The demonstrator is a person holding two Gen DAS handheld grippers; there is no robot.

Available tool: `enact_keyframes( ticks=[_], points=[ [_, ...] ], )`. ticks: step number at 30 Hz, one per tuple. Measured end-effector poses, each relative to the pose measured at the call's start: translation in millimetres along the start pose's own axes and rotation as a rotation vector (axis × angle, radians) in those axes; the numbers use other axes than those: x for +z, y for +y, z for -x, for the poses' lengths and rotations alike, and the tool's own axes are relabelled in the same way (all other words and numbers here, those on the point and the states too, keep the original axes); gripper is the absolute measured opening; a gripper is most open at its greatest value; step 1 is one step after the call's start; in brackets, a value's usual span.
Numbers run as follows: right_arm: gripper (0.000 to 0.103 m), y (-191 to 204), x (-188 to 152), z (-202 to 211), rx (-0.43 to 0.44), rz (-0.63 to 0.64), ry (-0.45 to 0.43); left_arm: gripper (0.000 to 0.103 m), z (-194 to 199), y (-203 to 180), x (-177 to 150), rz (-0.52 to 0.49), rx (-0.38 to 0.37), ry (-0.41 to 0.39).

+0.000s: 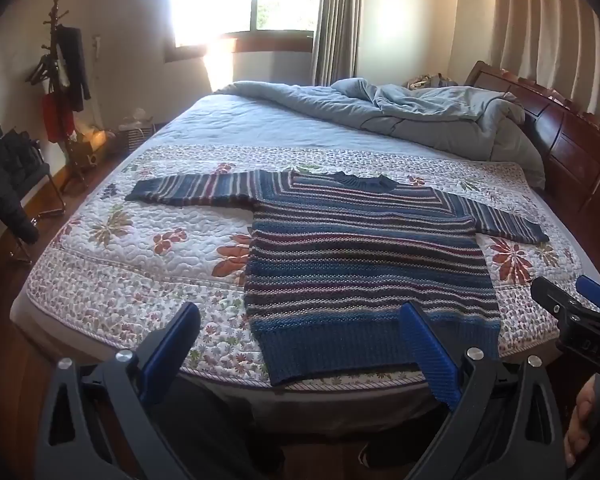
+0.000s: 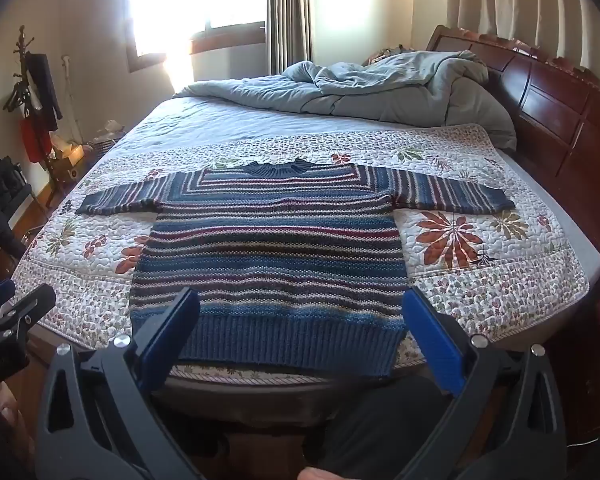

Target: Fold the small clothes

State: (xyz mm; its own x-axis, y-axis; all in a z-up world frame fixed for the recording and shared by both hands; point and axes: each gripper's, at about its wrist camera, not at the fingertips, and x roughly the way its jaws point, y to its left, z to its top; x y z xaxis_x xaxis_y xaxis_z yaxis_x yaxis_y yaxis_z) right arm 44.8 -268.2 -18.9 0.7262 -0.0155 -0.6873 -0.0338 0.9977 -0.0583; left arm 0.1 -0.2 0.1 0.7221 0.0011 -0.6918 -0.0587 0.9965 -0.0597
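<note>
With the striped sweater (image 2: 268,248) spread flat on the floral quilt (image 1: 120,264) at the near end of the bed (image 2: 596,264), everything here looks set up for a clean first fold. It lies front up, collar (image 2: 278,168) away from us, ribbed hem (image 2: 284,340) right at the bed's near edge, both sleeves stretched straight out to the sides. That layout makes sense: a garment opened out like this shows its seams and gives each side an easy sleeve to take.

The left claw (image 1: 300,344) hangs above the near edge, jaws spread wide, nothing between them. Its view sits off to the sweater's left side, so the left sleeve (image 1: 192,192) seems the natural target. The right claw (image 2: 300,332) is just as wide and just as empty, tilted down toward the hem, its blue pads (image 2: 432,344) framing the sweater's lower body without touching it.

Both claws sit back from the cloth, side by side; each one shows at the edge of the other's view. I read this as the starting stance, folding not yet begun. The rumpled blue duvet (image 2: 380,88) is bunched at the headboard (image 2: 540,108) end, well apart, presumably pushed there to leave working room.
</note>
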Motion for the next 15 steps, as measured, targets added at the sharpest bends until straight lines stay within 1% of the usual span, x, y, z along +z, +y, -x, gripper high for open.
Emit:
enact_keyframes(
  ticks=[9,10,15],
  points=[
    [0.101,-3.7,-1.4,1.1,-0.002,0.004,0.005,0.099,4.2,0.4,-0.6,0.004,0.014,-0.016],
    [0.101,-2.8,-1.1,0.7,-0.004,0.006,0.006,0.099,-2.8,-2.0,-6.8,-0.001,0.013,-0.009],
    [0.101,-1.5,-0.4,-2.2,-0.006,0.007,0.008,0.099,-3.5,-3.3,-7.7,-0.005,0.013,-0.007]
  ],
)
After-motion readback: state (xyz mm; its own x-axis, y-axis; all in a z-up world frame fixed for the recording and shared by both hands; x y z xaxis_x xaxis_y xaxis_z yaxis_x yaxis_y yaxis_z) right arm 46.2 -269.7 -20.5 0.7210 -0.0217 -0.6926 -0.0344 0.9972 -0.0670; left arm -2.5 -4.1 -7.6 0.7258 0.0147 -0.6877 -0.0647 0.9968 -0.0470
